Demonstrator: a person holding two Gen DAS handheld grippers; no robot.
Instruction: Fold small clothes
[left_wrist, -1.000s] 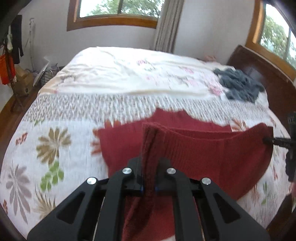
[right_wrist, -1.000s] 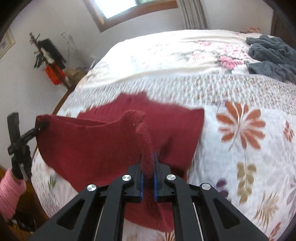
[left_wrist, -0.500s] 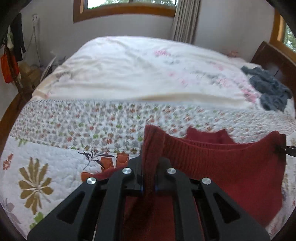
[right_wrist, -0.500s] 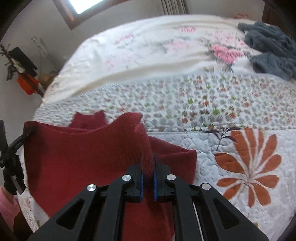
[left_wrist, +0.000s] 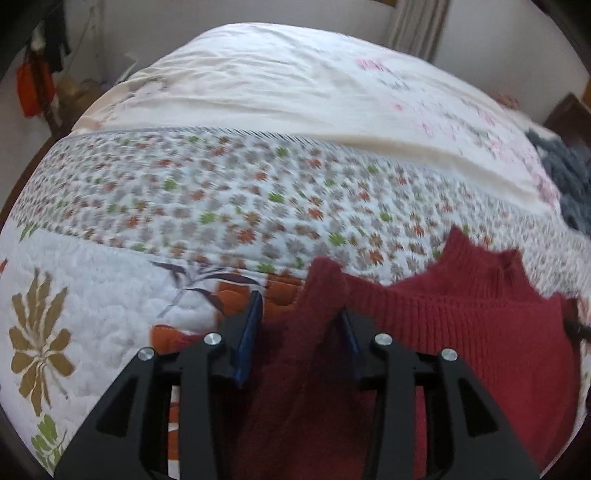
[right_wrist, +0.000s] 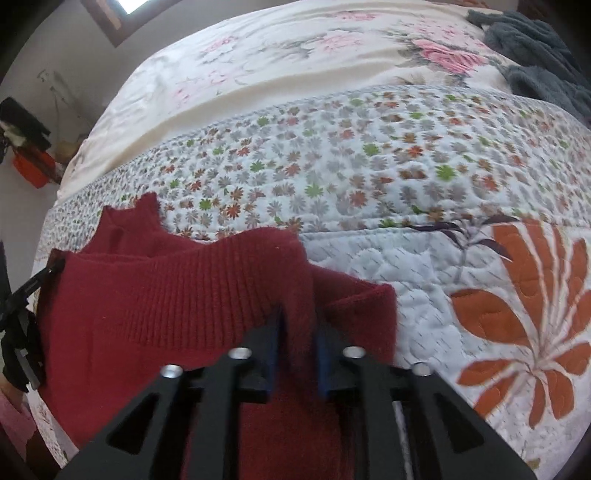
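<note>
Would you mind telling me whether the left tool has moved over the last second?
Yes. The left tool has advanced up the bed: the small-flower quilt band now fills its view, and its jaws have opened around the red sweater.

Red knit sweater, folded over on the bed.
Ribbed hem edge runs between my two corners; its collar peeks out behind. The corner between my left fingers stands up loose.

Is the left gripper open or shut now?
Open. The left gripper has its jaws spread apart; the dark red knitted sweater lies loosely between them, unpinched.
</note>
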